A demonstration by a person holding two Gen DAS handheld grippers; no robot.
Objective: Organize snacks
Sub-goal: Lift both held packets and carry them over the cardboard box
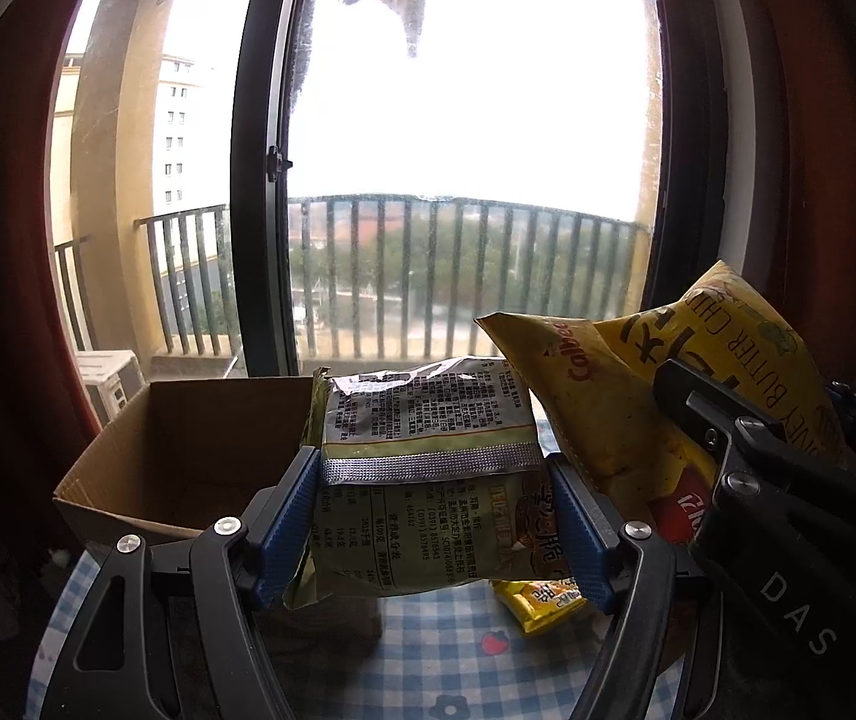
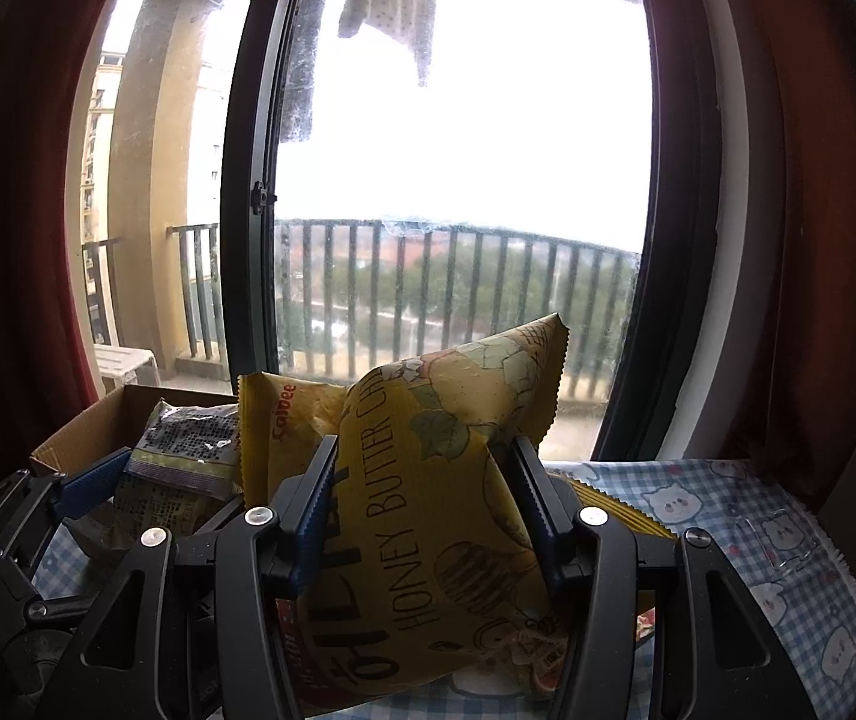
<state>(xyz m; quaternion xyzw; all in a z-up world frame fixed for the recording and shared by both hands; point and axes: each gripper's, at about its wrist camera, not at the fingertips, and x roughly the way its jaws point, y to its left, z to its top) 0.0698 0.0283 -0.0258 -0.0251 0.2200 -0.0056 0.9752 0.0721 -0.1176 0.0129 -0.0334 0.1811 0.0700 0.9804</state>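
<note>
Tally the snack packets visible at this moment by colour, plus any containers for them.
Yellow packets: 2, the honey butter chip bag held by the right gripper and a small yellow packet on the checked cloth.
Green-and-silver packets: 1, the green packet in the left gripper.
Cardboard boxes: 1, the cardboard box.
Total: 4.

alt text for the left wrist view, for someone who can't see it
The left gripper is shut on a green snack pack above a checked cloth, with an open box behind-left. At right, the right gripper holds a yellow chip bag.
</note>
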